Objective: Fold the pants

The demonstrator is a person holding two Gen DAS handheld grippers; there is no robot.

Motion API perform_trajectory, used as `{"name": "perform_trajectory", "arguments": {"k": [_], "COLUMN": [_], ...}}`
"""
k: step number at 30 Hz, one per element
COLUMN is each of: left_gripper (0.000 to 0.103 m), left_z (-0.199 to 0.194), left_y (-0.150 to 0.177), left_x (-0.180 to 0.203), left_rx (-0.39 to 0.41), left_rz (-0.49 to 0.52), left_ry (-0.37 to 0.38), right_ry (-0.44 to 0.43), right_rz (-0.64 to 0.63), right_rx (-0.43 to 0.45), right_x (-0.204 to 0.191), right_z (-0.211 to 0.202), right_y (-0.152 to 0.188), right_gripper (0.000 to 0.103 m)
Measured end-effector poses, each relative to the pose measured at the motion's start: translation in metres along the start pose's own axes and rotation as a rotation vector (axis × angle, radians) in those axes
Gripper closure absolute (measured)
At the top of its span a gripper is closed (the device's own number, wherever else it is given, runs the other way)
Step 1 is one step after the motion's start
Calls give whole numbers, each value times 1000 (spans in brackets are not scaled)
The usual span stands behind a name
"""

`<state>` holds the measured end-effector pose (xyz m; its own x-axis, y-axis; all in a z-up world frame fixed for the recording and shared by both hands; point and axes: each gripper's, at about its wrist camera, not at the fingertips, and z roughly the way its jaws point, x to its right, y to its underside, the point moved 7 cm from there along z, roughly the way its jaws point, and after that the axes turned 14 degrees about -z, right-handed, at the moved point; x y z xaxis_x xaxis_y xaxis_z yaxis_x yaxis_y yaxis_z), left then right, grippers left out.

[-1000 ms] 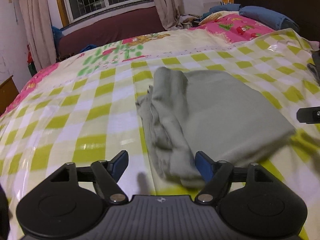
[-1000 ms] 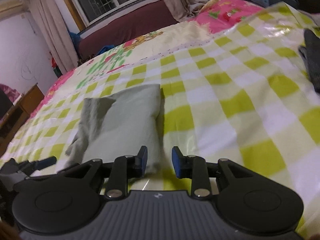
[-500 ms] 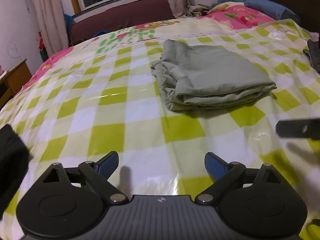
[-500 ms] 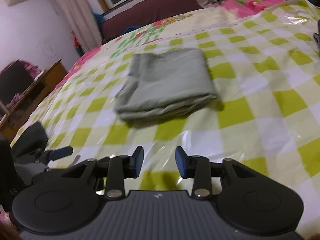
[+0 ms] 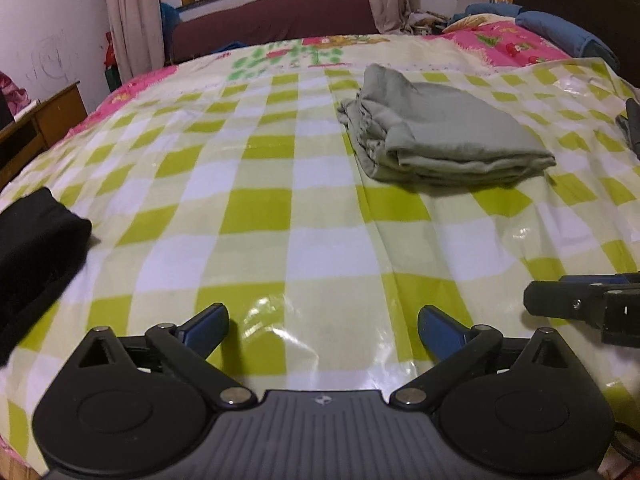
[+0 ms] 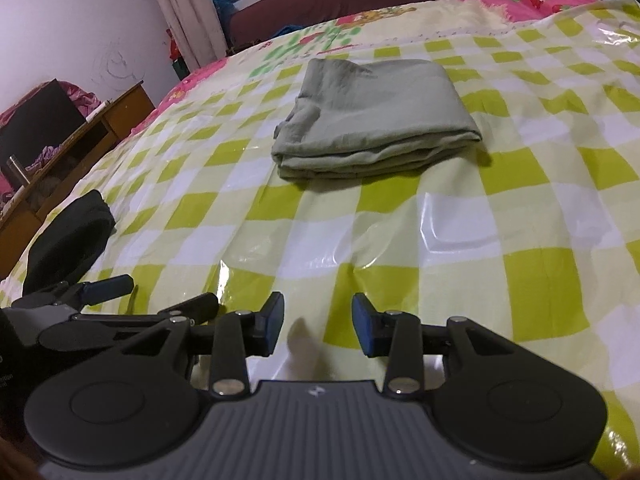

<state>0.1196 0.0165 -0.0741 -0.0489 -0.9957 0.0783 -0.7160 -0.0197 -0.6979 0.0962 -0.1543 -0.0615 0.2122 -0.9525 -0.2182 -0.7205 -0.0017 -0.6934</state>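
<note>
- While folded into a flat grey-green stack, the pants [image 5: 444, 136] lie on the checked cover [image 5: 280, 208], well apart from both grippers.
- Left gripper [image 5: 323, 326] hovers near the cover's close edge, jaws spread wide, nothing between them.
- Right gripper [image 6: 318, 330] stands partly parted, also empty.
- Dark cloth [image 6: 72, 236], perhaps a sleeve, sits at the left.

My left gripper [image 5: 322, 330] points forward and down with its jaws spread as wide as they go, nothing between the blue pads. My right gripper [image 6: 318, 328] sits just beside it on its right, tilted down the same way, its jaws parted only narrowly and empty.
</note>
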Motion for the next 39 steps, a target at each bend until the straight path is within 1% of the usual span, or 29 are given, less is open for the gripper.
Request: {"name": "perform_trajectory", "arguments": {"k": [7, 14, 28, 39], "left_gripper": [0, 0, 0, 0], "left_z": [-1, -4, -8, -10], "left_y": [3, 4, 6, 6], "left_x": [3, 5, 5, 4], "left_rx": [-7, -11, -6, -3], "left_rz": [8, 15, 18, 18], "left_ry": [1, 4, 6, 5], "right_ry": [1, 7, 52, 50], "right_rz": [-28, -44, -92, -92], "right_rx": [-28, -31, -37, -41], "right_x": [-6, -8, -7, -6], "right_z": [6, 7, 9, 11], "right_y": [6, 8, 11, 11], "right_gripper": [61, 60, 59, 58]}}
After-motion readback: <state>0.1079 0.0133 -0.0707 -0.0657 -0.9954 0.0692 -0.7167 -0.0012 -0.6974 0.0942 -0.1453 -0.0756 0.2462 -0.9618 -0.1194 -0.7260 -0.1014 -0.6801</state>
